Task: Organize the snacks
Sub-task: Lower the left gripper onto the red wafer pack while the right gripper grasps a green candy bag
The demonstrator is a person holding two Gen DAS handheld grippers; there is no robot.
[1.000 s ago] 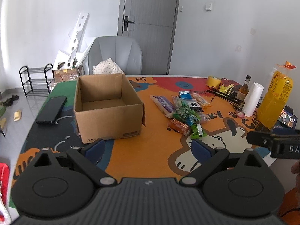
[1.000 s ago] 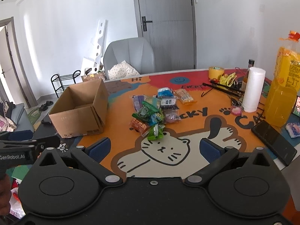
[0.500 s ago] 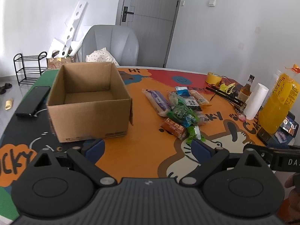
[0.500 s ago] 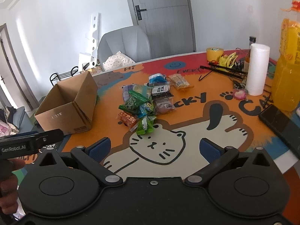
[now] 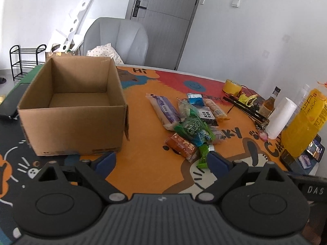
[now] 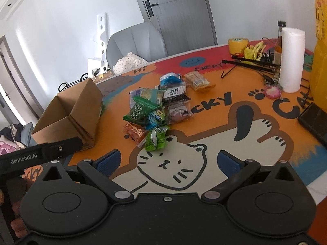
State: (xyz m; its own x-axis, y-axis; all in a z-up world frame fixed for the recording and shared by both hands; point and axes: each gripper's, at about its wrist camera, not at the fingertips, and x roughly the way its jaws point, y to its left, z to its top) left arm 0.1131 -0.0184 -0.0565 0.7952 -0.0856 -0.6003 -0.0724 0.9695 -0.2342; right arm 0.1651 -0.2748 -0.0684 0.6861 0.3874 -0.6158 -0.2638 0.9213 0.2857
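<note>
Both grippers, left gripper (image 5: 161, 160) and right gripper (image 6: 167, 161), now nearer the snack pile (image 6: 157, 110), jaws spread, empty; cardboard box (image 5: 71, 106) unfilled.

1. Both views are bright, lit by even daylight; in the right wrist view the strongest light comes from the far left, where the white wall (image 6: 51, 30) washes out.
2. Shadows are soft: a faint one lies under the cardboard box (image 5: 73, 110) on its near side, and its inside is darker.
3. Mild glare sits on the glossy table mat (image 6: 214, 122) and the grey door (image 5: 163, 10).
4. Fisheye bending curves the door and walls toward the edges, and the corners go black.
5. Focus is fairly sharp throughout; small print on the snack packets (image 6: 157, 110) stays hard to read.
</note>
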